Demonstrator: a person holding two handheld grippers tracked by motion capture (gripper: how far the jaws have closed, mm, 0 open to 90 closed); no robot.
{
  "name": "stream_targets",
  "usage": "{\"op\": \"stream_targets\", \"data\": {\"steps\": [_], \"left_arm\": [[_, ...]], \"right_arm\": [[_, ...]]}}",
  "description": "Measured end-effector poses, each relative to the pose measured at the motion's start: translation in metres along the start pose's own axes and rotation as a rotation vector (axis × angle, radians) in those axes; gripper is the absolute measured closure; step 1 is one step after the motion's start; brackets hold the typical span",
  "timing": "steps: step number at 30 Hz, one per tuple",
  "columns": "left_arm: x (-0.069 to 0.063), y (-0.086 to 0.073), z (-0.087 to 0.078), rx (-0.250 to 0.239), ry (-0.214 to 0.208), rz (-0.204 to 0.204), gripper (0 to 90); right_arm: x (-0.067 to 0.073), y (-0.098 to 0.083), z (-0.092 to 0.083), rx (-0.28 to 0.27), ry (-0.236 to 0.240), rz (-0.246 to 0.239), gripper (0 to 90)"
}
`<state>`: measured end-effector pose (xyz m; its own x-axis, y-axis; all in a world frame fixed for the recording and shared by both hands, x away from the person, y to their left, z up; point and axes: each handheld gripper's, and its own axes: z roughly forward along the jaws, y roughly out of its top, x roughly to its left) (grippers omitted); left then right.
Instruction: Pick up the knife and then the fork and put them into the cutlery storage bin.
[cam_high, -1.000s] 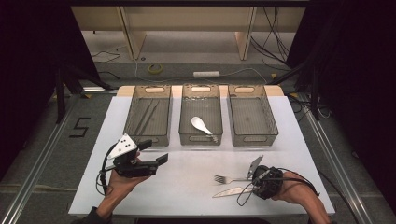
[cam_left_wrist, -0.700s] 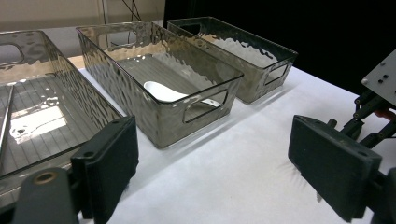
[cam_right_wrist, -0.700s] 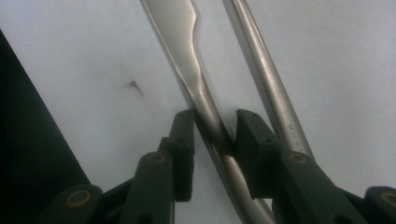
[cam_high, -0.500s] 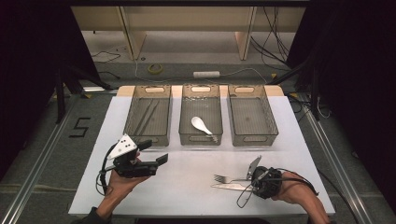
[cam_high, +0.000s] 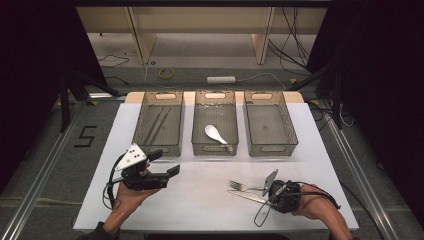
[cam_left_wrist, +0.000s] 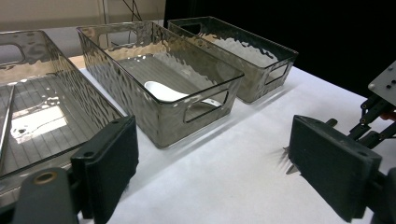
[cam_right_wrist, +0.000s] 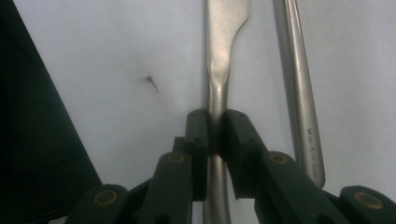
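Note:
A silver knife (cam_right_wrist: 224, 28) lies on the white table, and my right gripper (cam_right_wrist: 215, 126) is shut on its handle. Its jaws have just been closing, and the pads now press on the handle from both sides. In the high view the knife (cam_high: 245, 196) points left from the right gripper (cam_high: 270, 198) near the table's front right. A fork (cam_high: 241, 186) lies just beyond it, its handle (cam_right_wrist: 299, 93) alongside the knife. My left gripper (cam_high: 165, 163) hovers at the front left, open and empty (cam_left_wrist: 219, 172).
Three clear grey trays stand in a row at the back: the left tray (cam_high: 150, 102) holds thin metal sticks, the middle tray (cam_high: 200, 125) a white spoon (cam_high: 216, 133), and the right tray (cam_high: 287, 125) has a bare floor. The table edge runs just behind both hands.
The right gripper's jaws have closed onto the knife handle. The knife has swung slightly nearer the fork. The left gripper has stayed where it was.

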<state>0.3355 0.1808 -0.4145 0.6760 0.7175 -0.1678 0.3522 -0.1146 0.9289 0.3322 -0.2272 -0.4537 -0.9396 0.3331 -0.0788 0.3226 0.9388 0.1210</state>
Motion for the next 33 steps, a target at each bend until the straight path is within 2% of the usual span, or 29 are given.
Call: {"op": "stream_targets", "data": {"steps": [3, 5, 13, 20, 27, 33], "left_arm": [[0.0, 0.0, 0.0, -0.001, -0.001, -0.001, 15.8], [0.0, 0.0, 0.0, -0.001, 0.0, -0.001, 15.8], [0.0, 0.0, 0.0, -0.002, -0.001, 0.0, 15.8], [0.0, 0.0, 0.0, -0.002, 0.0, -0.001, 15.8], [0.0, 0.0, 0.0, -0.003, 0.001, -0.001, 15.8], [0.001, 0.0, 0.0, -0.008, 0.005, -0.007, 15.8]], "right_arm": [[-0.002, -0.002, -0.001, -0.008, 0.015, 0.012, 80.6], [-0.004, -0.004, -0.002, -0.022, 0.047, 0.011, 80.6], [-0.01, -0.011, -0.009, -0.121, 0.115, 0.064, 80.7], [-0.02, -0.016, -0.02, -0.226, 0.121, 0.186, 80.7], [-0.035, -0.024, -0.029, -0.347, 0.09, 0.3, 80.7], [-0.05, -0.029, -0.034, -0.437, 0.114, 0.37, 80.8]]}}
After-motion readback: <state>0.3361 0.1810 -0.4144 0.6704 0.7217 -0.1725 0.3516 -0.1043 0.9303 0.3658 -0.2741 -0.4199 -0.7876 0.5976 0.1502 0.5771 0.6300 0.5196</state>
